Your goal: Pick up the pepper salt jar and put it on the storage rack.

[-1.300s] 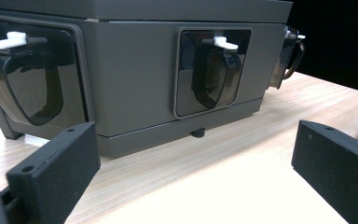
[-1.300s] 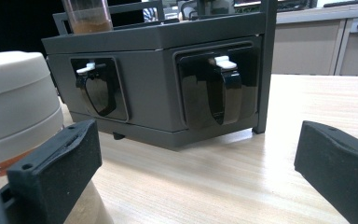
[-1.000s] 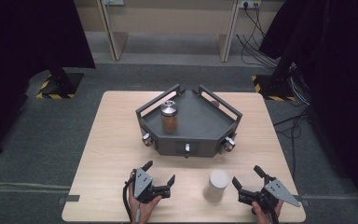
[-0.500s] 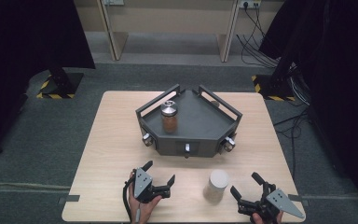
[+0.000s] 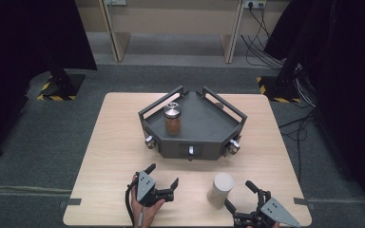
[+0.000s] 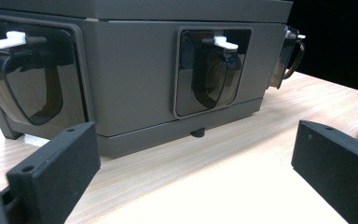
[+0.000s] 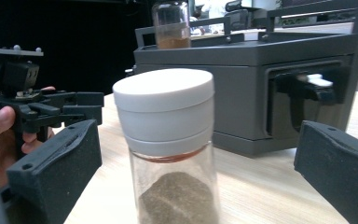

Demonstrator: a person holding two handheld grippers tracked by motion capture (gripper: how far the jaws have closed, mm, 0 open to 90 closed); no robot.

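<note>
A glass jar with a white lid (image 5: 221,187) stands on the table near the front edge, with dark powder inside (image 7: 175,196). My right gripper (image 5: 239,195) is open just to its near right, jaws pointing at it without touching. In the right gripper view, the jar (image 7: 165,107) rises between the two wide-apart jaws of the right gripper (image 7: 196,154). My left gripper (image 5: 163,175) is open and empty, held by a hand, facing the grey box. A second jar (image 5: 172,118) with a metal lid and brown contents stands on the box top.
The dark grey box (image 5: 204,128) with raised handles sits mid-table. Its front panels (image 6: 212,70) have dark windows with white latches. Knobs stick out at its front corners. Bare wood lies between the box and both grippers. Cables and stands ring the table.
My right gripper has drawn back toward the near edge and slightly left, turning its jaws toward the white-lidded jar. The left gripper and both jars have stayed put.
</note>
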